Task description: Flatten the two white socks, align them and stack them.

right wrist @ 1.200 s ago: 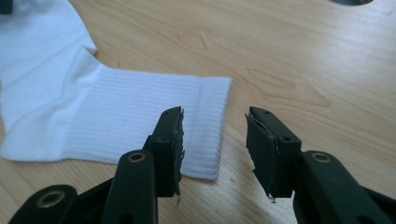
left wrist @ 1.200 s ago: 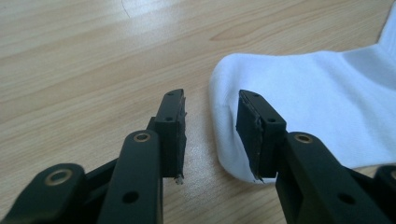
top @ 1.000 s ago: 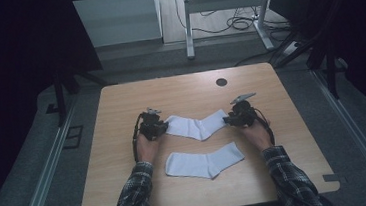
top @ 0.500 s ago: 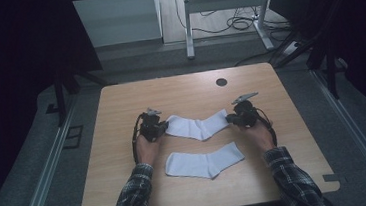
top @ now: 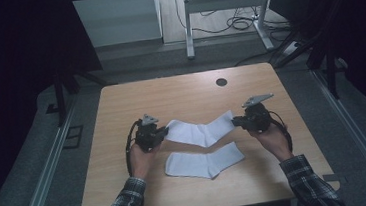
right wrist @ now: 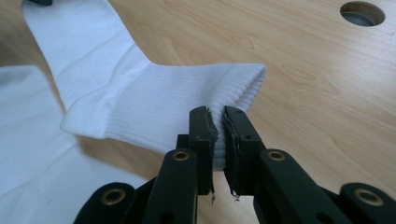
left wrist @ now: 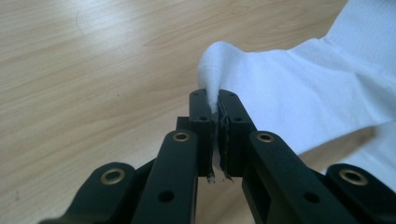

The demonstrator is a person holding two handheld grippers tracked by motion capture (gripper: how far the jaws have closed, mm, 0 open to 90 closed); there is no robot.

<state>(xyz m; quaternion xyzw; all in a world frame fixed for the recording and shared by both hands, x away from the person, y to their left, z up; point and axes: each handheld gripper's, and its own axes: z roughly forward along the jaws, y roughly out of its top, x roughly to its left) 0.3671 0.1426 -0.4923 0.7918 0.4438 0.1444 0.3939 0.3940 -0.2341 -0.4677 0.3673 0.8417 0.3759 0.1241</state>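
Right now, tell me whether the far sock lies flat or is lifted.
Lifted at both ends. The left tongs pinch the far sock's toe and the right tongs its cuff; its middle sags toward the table.

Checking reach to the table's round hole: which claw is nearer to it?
Right. The right claw, shut on the far sock's cuff end, sits near and just right of the round hole. The left claw, pinching the toe end, is farther left.
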